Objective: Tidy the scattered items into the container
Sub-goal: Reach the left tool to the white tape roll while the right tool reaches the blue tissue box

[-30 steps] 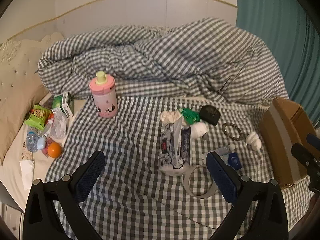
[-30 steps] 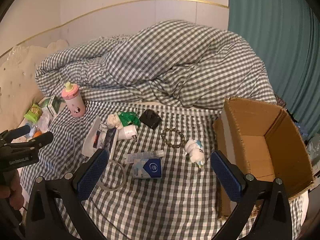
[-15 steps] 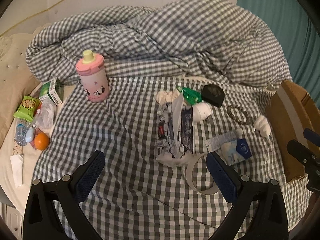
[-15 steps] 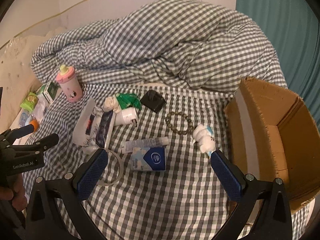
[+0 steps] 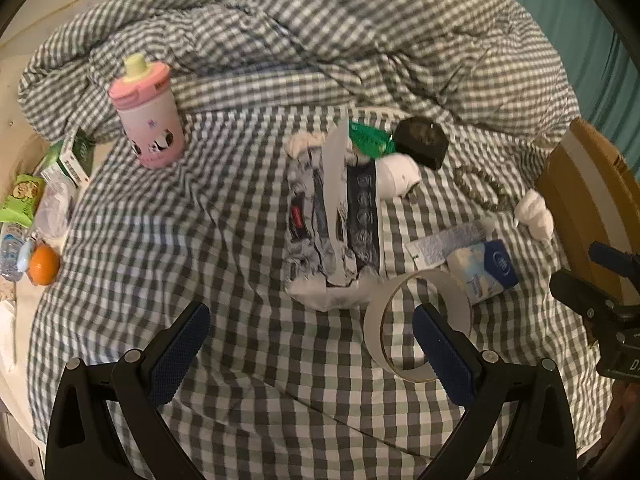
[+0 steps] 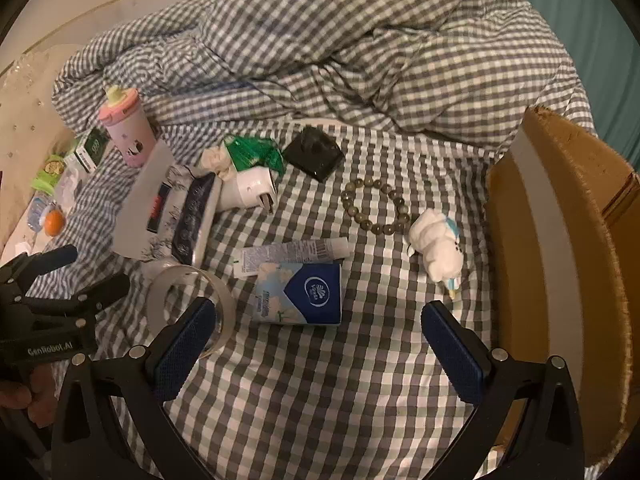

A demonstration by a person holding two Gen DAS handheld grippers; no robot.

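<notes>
Scattered items lie on a checked bedsheet. My left gripper (image 5: 312, 340) is open, just short of a crumpled printed bag (image 5: 334, 220) and a clear tape ring (image 5: 416, 328). My right gripper (image 6: 320, 332) is open above a blue tissue pack (image 6: 304, 294), with a small tube (image 6: 296, 254) beyond it. Further off lie a bead bracelet (image 6: 376, 210), a white plush toy (image 6: 438, 246), a white plug (image 6: 250, 192), a green wrapper (image 6: 254, 154) and a black case (image 6: 314, 152). The cardboard box (image 6: 560, 248) stands at the right.
A pink sippy cup (image 5: 148, 120) stands at the back left. Beyond the sheet's left edge lie an orange (image 5: 44, 266), a green snack pack (image 5: 20, 200) and a small carton (image 5: 70, 160). A bunched checked duvet (image 5: 320, 40) fills the back.
Both grippers have moved forward and down toward the items, which now look larger. Both stay open and nothing has been picked up.
</notes>
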